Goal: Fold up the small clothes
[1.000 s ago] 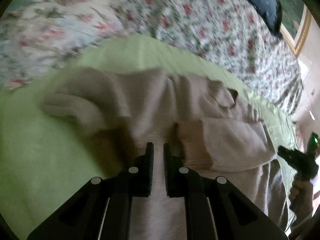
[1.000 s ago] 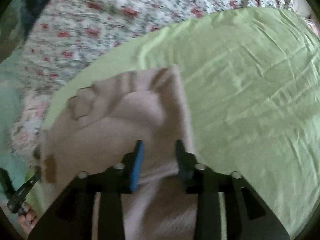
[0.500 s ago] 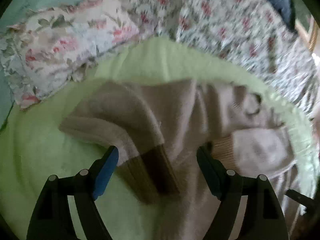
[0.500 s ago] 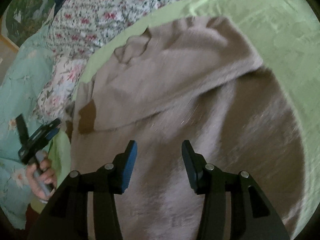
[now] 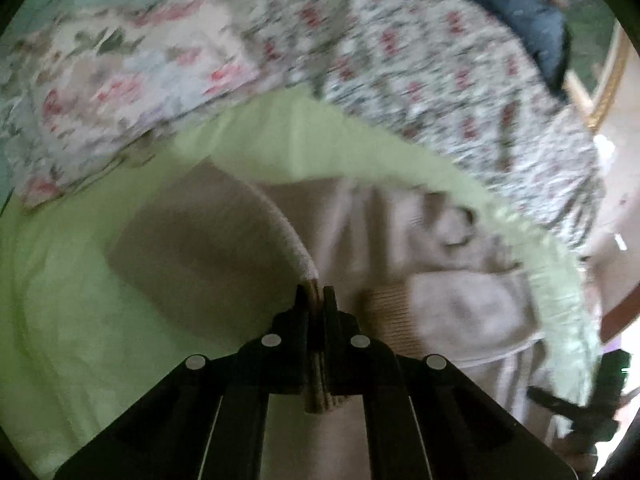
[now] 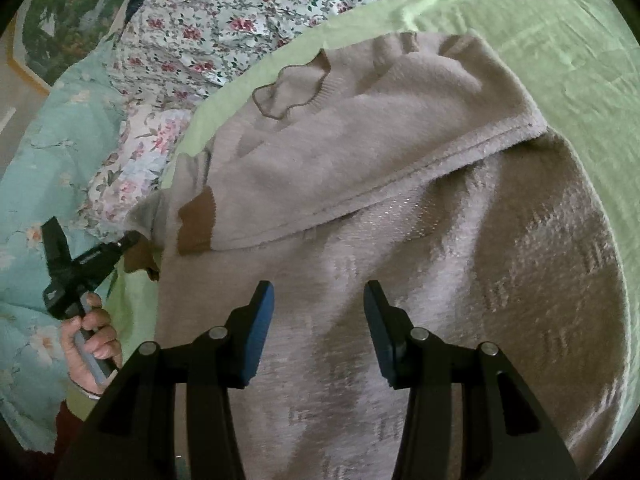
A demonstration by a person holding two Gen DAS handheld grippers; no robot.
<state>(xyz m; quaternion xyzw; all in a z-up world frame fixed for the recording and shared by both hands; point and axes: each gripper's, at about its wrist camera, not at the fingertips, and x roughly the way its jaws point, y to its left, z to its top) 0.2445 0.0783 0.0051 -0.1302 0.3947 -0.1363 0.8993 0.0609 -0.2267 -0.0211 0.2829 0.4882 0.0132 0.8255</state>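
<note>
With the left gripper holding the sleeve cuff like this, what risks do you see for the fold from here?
1. The left gripper is shut on only the brown cuff of the beige sweater; the knit may slip out when pulled across.
2. The right gripper is open above the body, pinning nothing, so the sweater may drag over the green sheet.

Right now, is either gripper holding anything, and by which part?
Left gripper is clamped on the brown ribbed cuff of the beige knit sweater's sleeve. Right gripper holds nothing.
</note>
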